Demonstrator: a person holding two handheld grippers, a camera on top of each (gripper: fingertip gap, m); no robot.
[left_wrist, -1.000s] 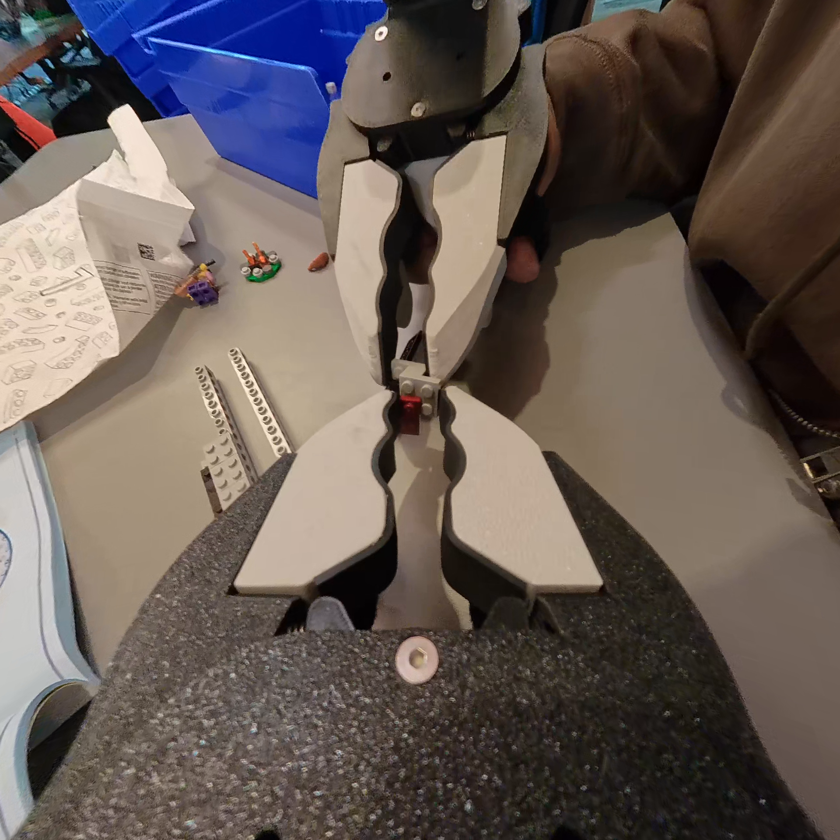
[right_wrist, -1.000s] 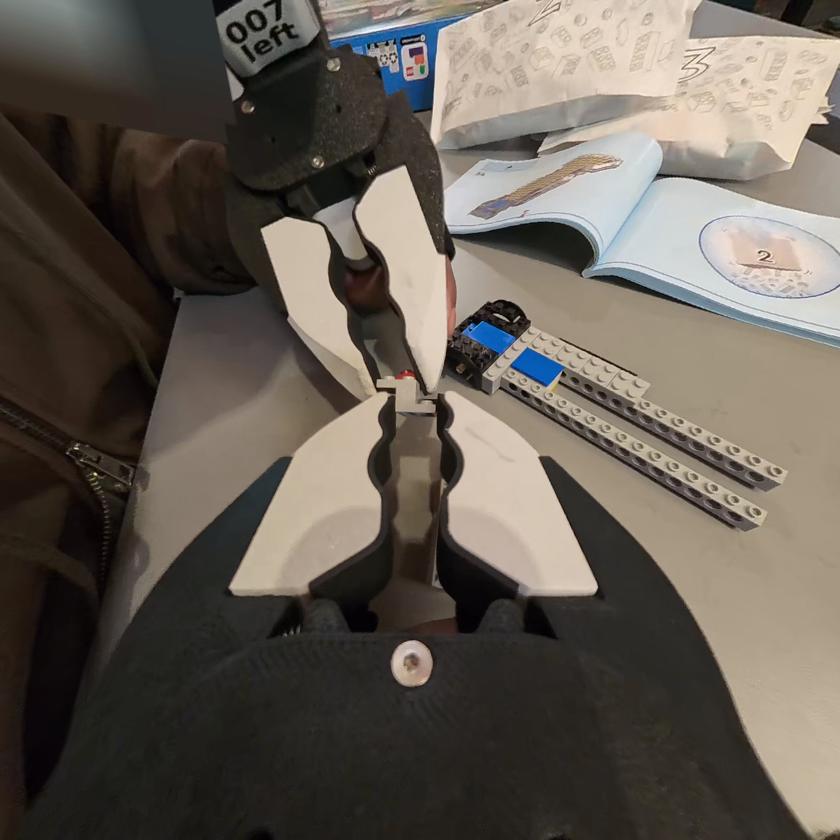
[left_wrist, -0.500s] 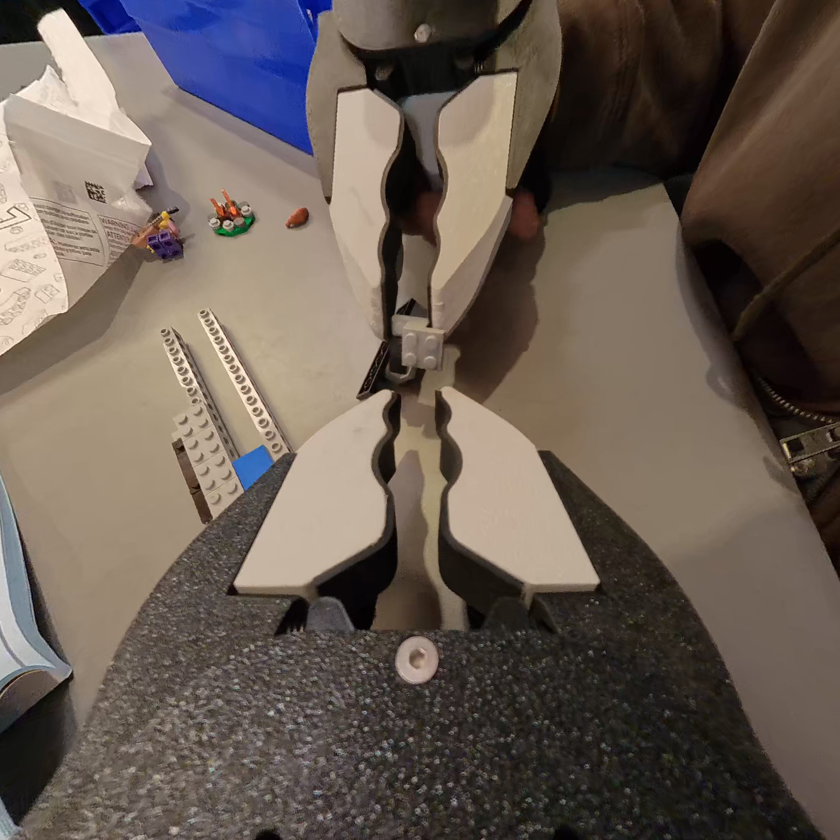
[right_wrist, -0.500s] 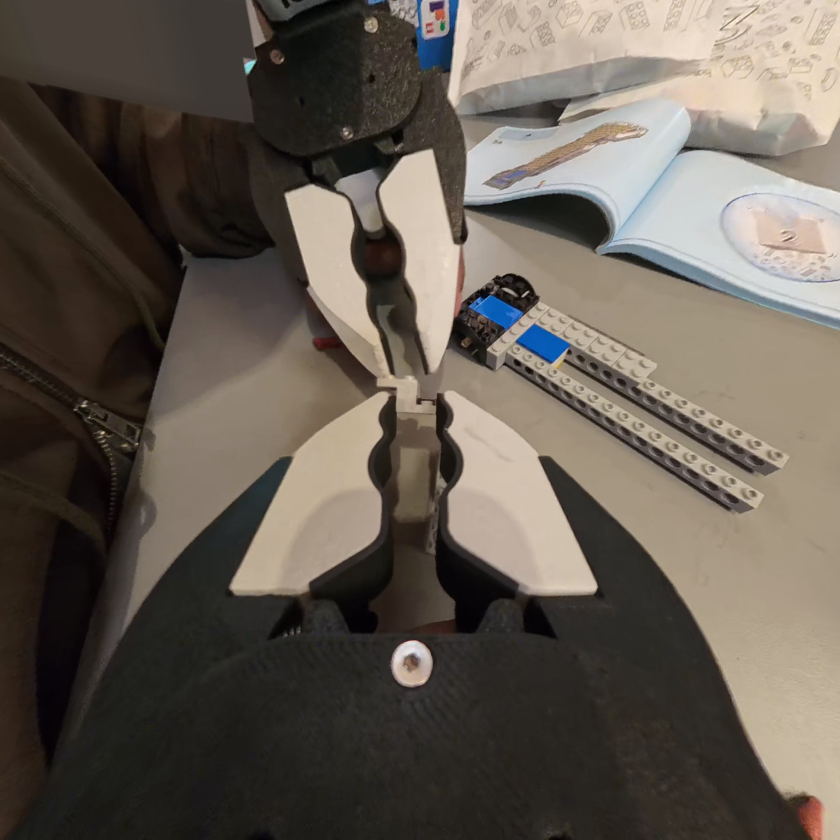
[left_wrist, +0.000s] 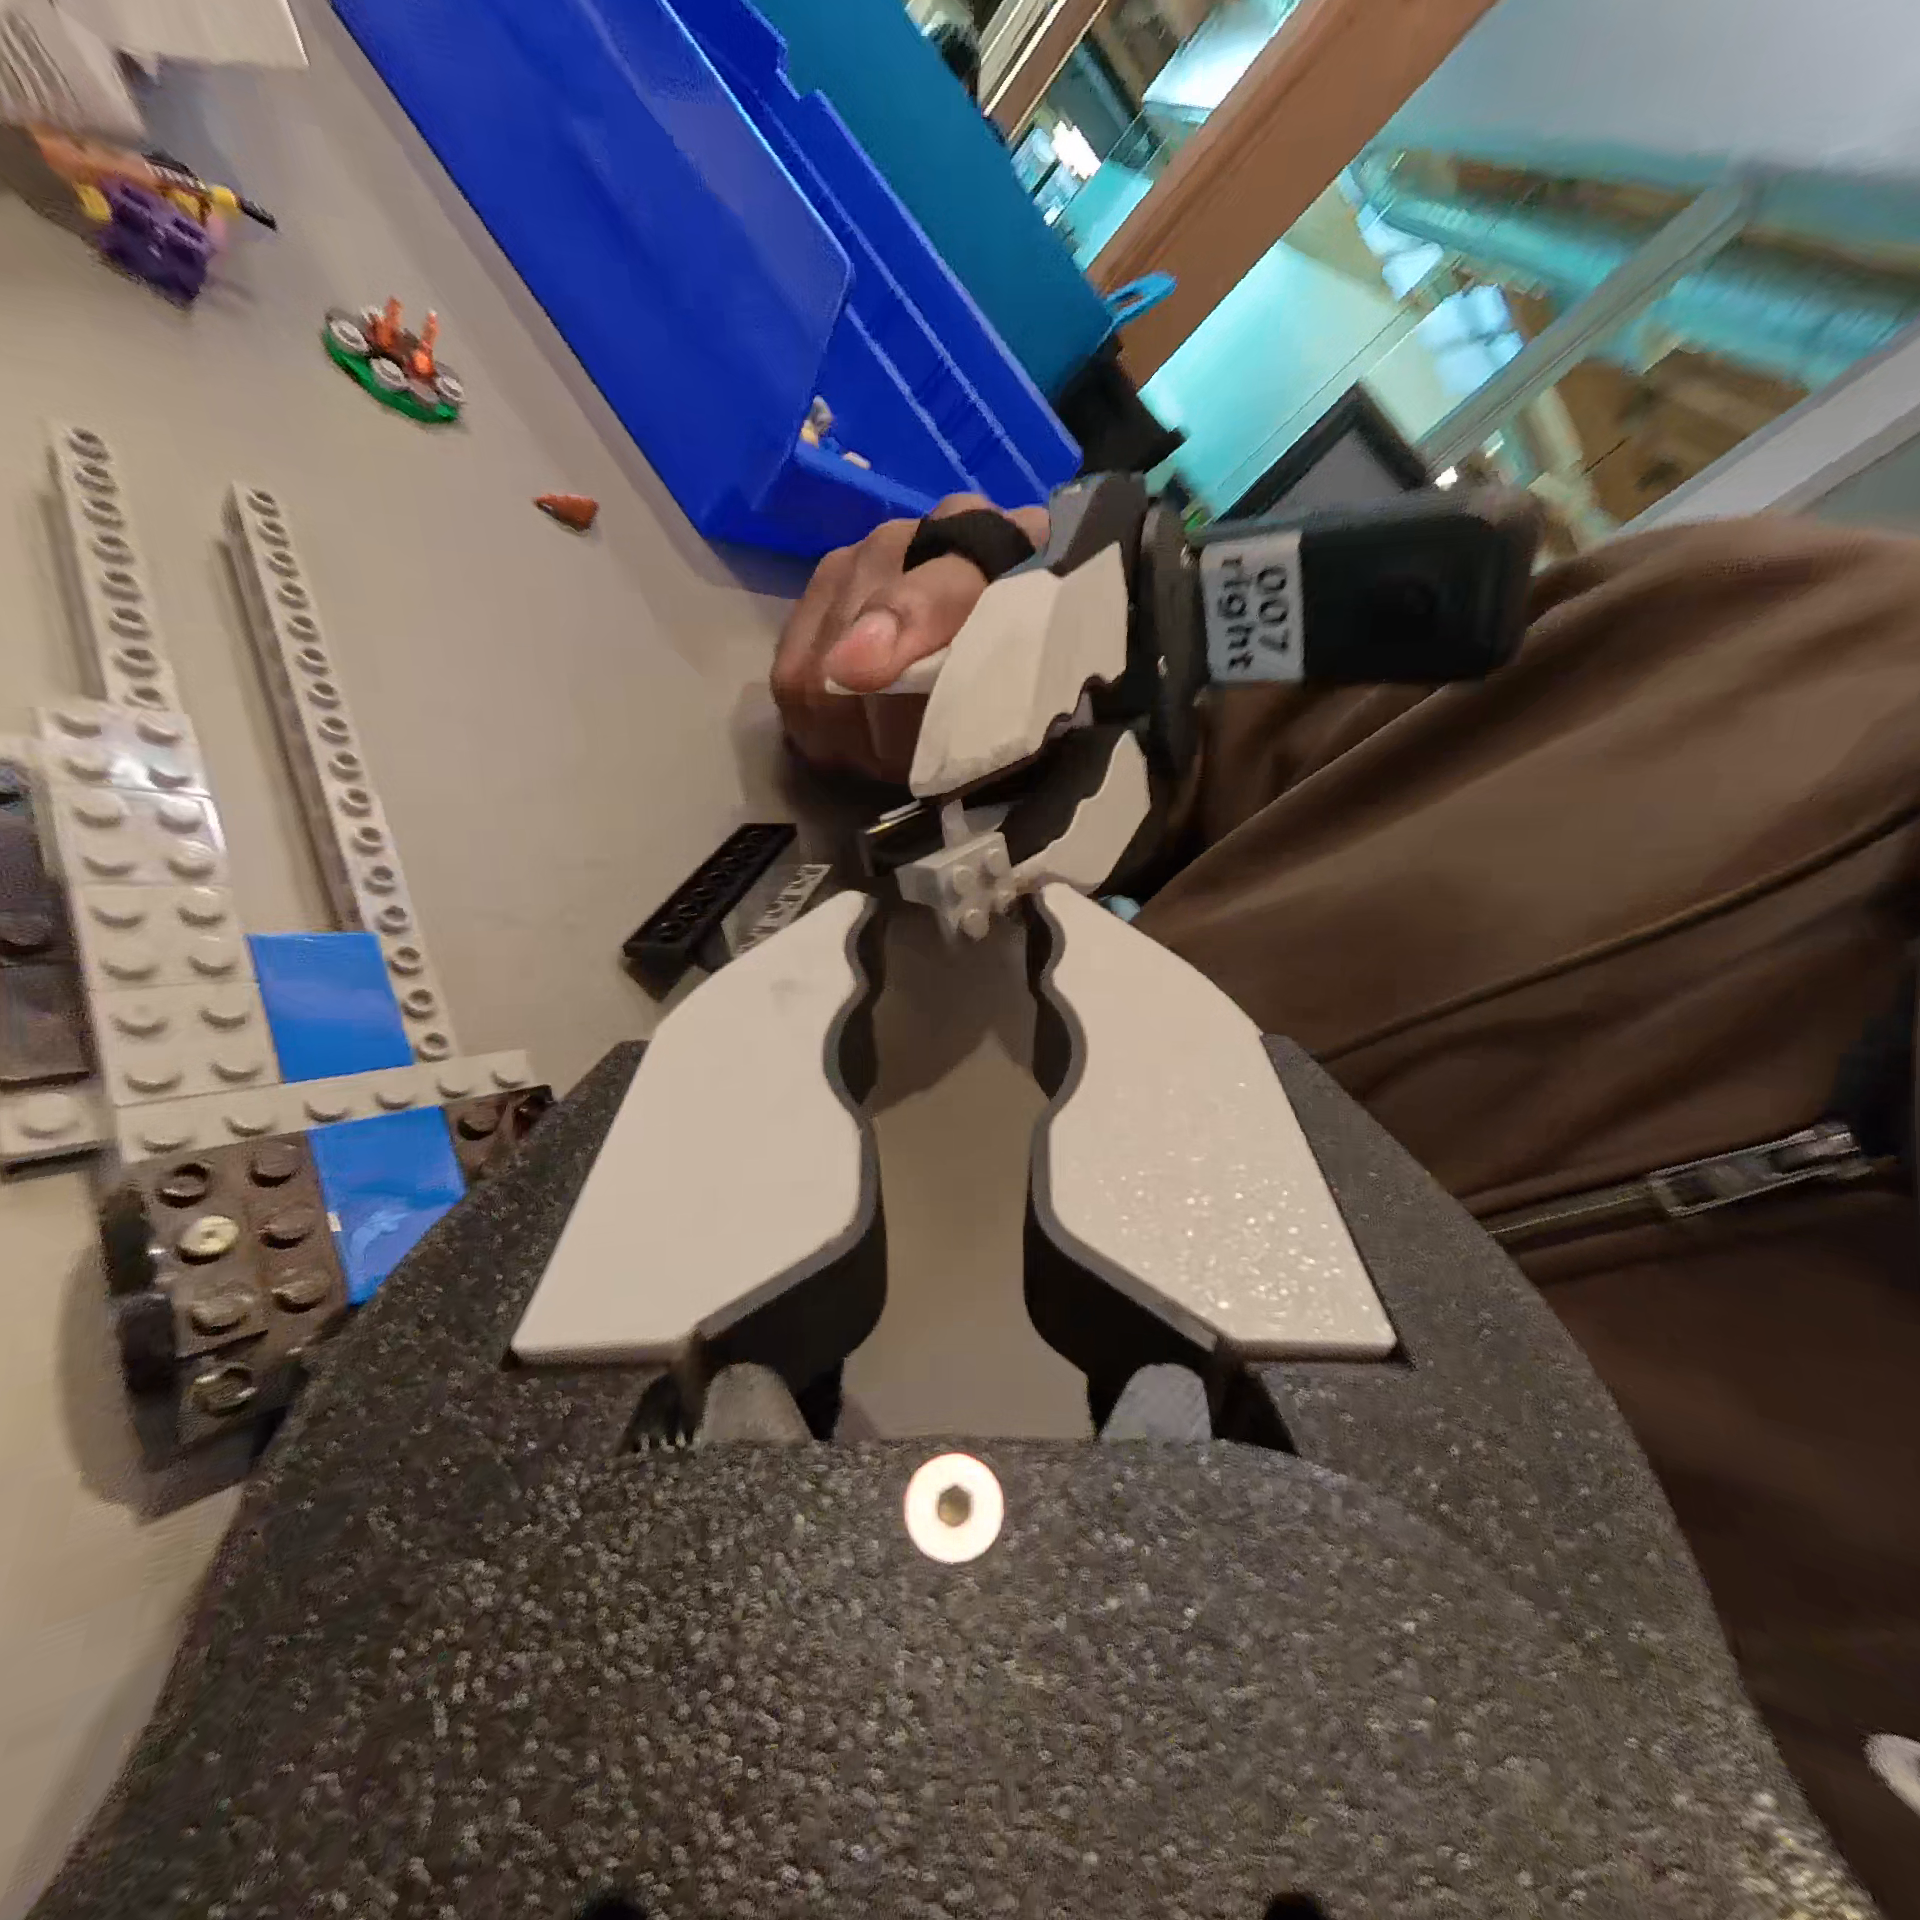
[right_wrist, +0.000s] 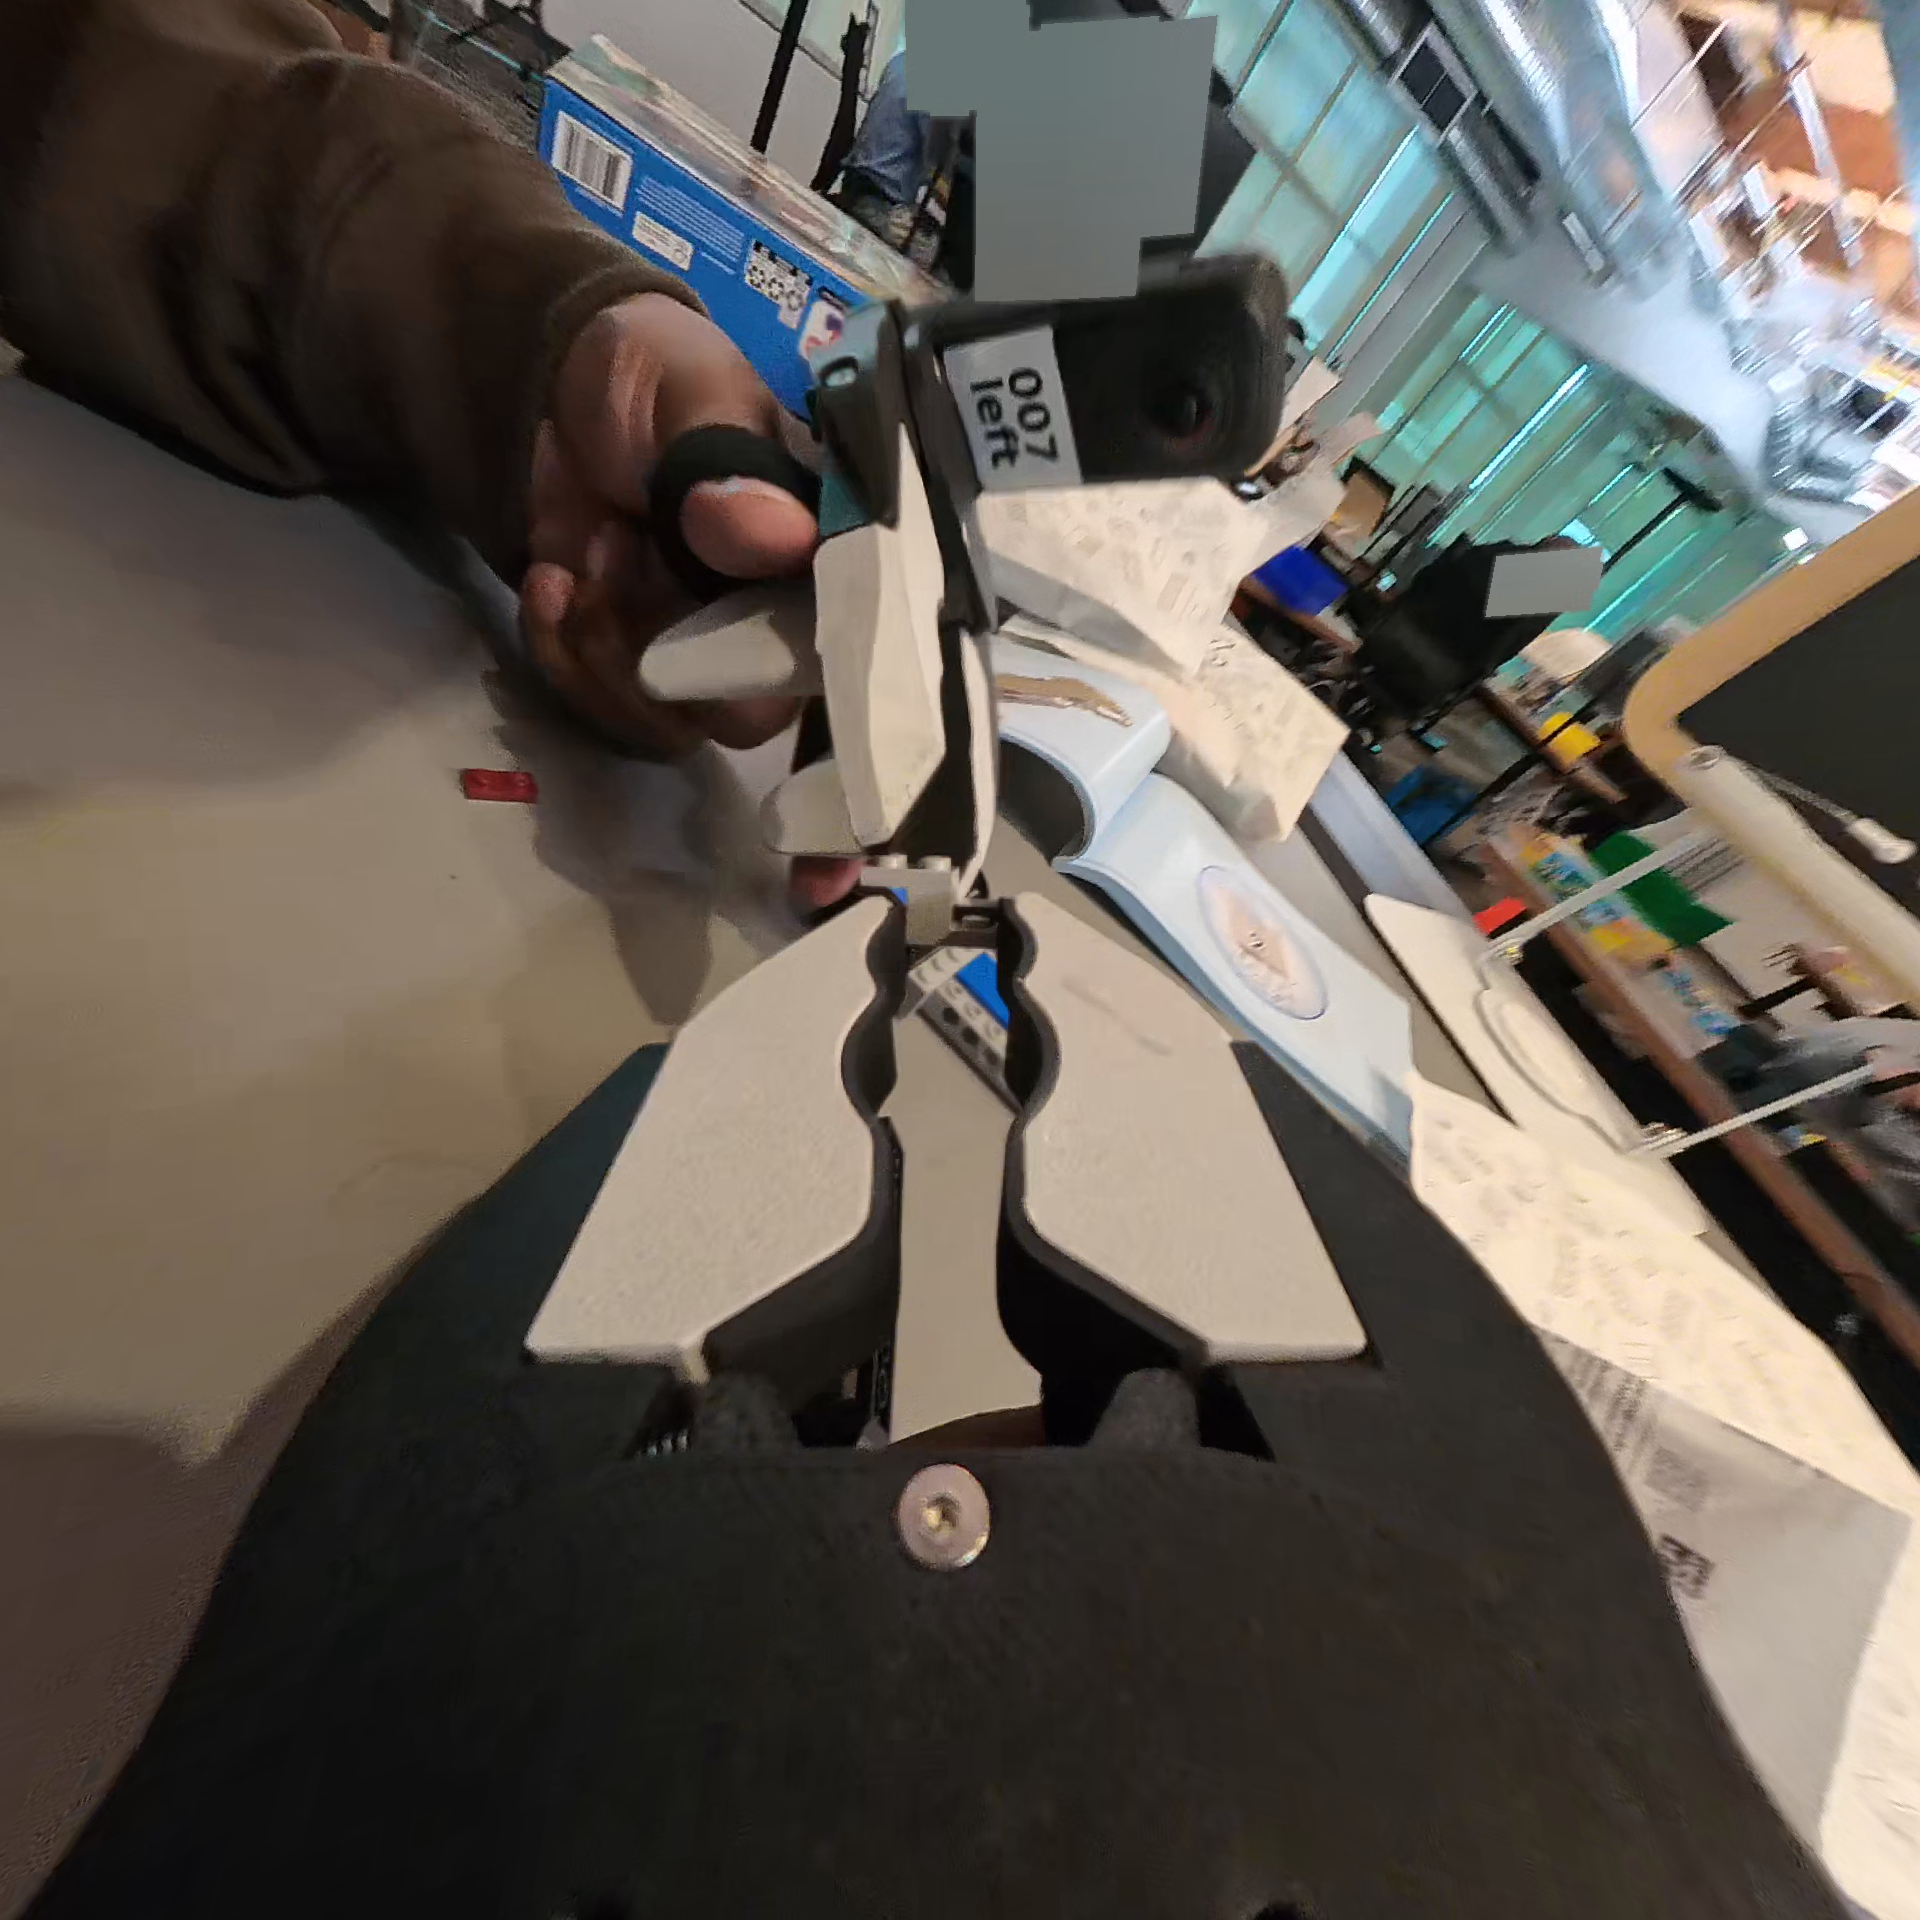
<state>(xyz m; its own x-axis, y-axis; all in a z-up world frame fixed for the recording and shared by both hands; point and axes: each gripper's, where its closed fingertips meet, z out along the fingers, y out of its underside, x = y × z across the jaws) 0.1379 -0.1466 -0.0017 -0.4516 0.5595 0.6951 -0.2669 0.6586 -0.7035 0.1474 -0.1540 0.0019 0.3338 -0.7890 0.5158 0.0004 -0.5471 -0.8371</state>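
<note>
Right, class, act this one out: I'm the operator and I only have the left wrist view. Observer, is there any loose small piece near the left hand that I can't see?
Observer: Yes. A small red piece lies flat on the table, beside the hand that holds the left gripper.
Operator: And what lies beyond that gripper?
Observer: An open pale-blue booklet, lying on the table.

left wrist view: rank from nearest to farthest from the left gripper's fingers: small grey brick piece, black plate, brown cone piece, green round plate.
1. small grey brick piece, right at the left gripper fingertips
2. black plate, on the table just left
3. brown cone piece, farther up-left, beside the blue bin
4. green round plate, farthest left
</note>
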